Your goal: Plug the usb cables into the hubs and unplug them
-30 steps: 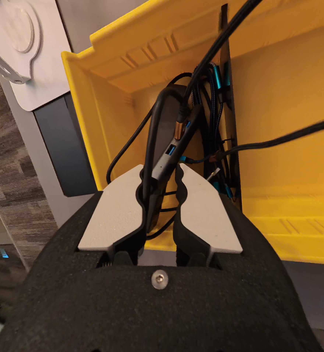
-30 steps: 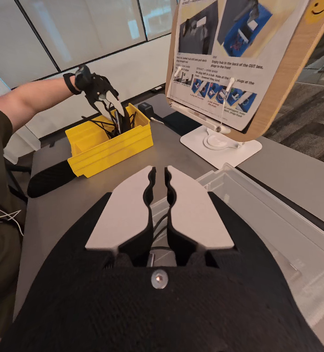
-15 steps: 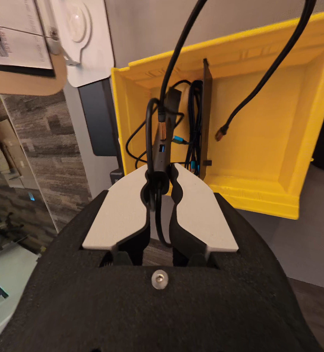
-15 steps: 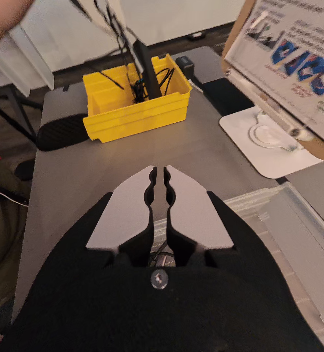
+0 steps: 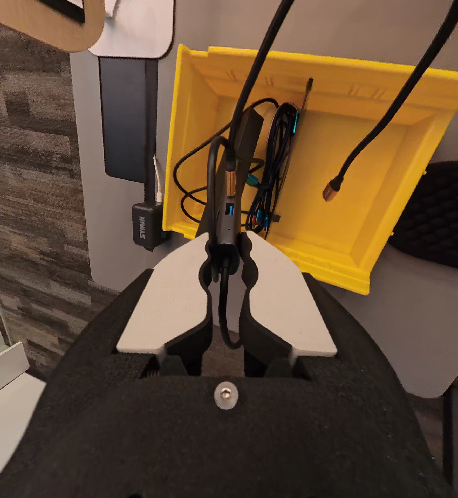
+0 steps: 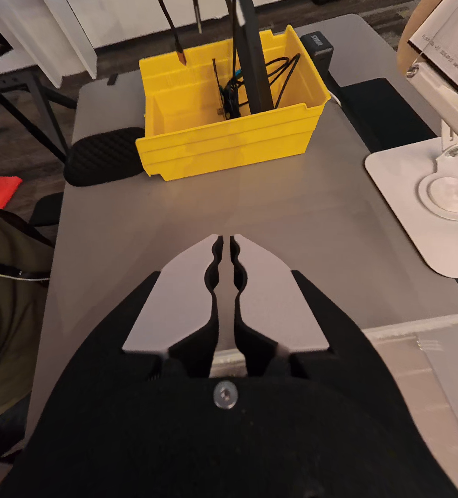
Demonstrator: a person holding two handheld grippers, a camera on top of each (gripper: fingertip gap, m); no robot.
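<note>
My left gripper [image 5: 224, 237] is shut on a grey USB hub [image 5: 226, 215] and holds it in the air above the yellow bin [image 5: 362, 269]. A black cable with a copper plug [image 5: 230, 183] sits in the hub; its other copper plug [image 5: 331, 190] dangles free over the bin. A bundle of cables with blue plugs [image 5: 273, 167] lies in the bin's left compartment beside a dark divider. My right gripper [image 6: 226, 238] is shut and empty over the grey table [image 6: 249, 210], well short of the yellow bin [image 6: 227, 145]. The lifted hub [image 6: 252, 64] hangs above it.
A white stand base [image 6: 422, 204] with a wooden board stands at the right. A black adapter [image 5: 147, 226] sits by the bin. A clear plastic box [image 6: 411, 377] lies under my right gripper at lower right. A black padded chair [image 6: 101, 156] is beyond the table's left edge. The gap from one gripper's tips to the other's is roughly 35 centimetres.
My left gripper lifted the hub out of the bin and rose well above it, trailing the plugged cable. My right gripper moved forward off the clear box and tilted down over the table.
</note>
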